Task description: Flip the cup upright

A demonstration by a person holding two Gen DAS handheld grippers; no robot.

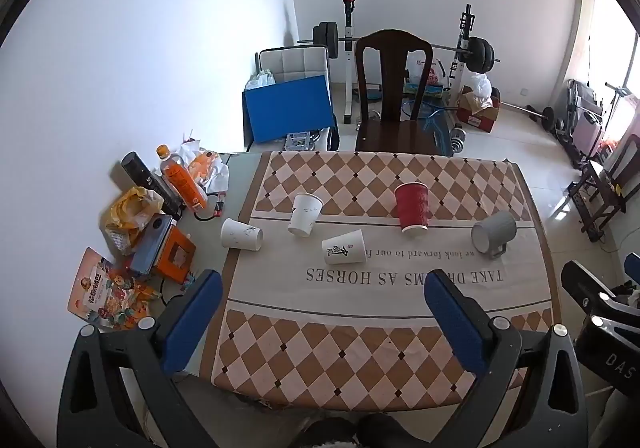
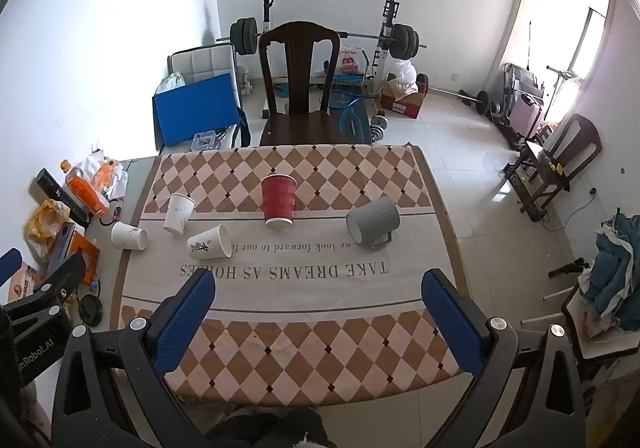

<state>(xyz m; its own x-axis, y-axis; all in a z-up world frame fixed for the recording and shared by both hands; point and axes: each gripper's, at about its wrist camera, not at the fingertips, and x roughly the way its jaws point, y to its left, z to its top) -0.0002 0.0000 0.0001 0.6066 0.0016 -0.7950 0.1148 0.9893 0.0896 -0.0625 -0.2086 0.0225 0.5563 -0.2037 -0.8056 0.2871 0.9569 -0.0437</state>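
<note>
Grey mug [image 2: 372,223] sideways, mouth leftward

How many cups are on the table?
5. From left to right: a plain white cup on its side, a white cup upside down, a printed white cup on its side, a red cup upside down, a grey mug on its side.

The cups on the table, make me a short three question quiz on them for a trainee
1. True or false: the red cup stands with its mouth down.
2. Which one has a handle? A) grey mug B) printed white cup C) red cup
3. Fill in: both the left gripper and the right gripper are ____ and hold nothing.

Key: 1 true; 2 A; 3 open.
</note>
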